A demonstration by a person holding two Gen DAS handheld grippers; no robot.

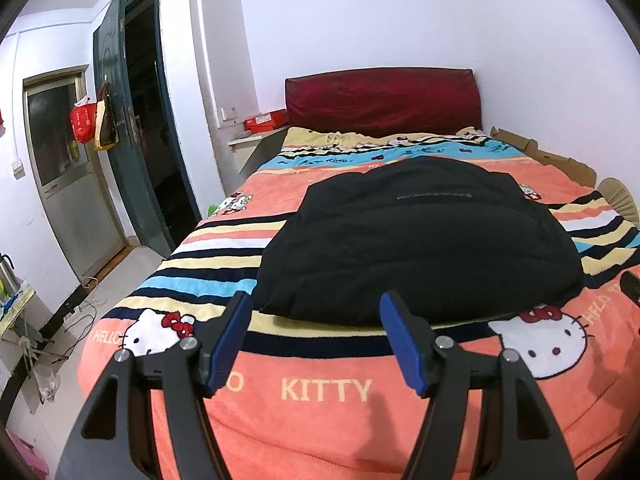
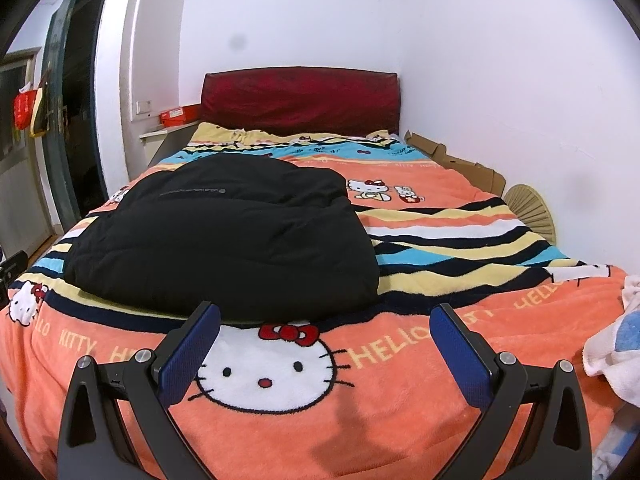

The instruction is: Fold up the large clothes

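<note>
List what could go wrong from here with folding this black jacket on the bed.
1. The bulky black padded jacket looks thick, so a fold may spring back open.
2. The open left tongs and open right tongs are both short of its near hem; a shallow pinch could slip off.
3. The plush orange Hello Kitty blanket lies under the hem and might get grabbed along with it.

your surface: bed with orange striped hello kitty fleece blanket (image 2: 400,392). folded black padded jacket (image 2: 224,240) lies on it mid-left. crumpled white-and-blue cloth (image 2: 616,344) sits at the blanket's right edge near you.
</note>
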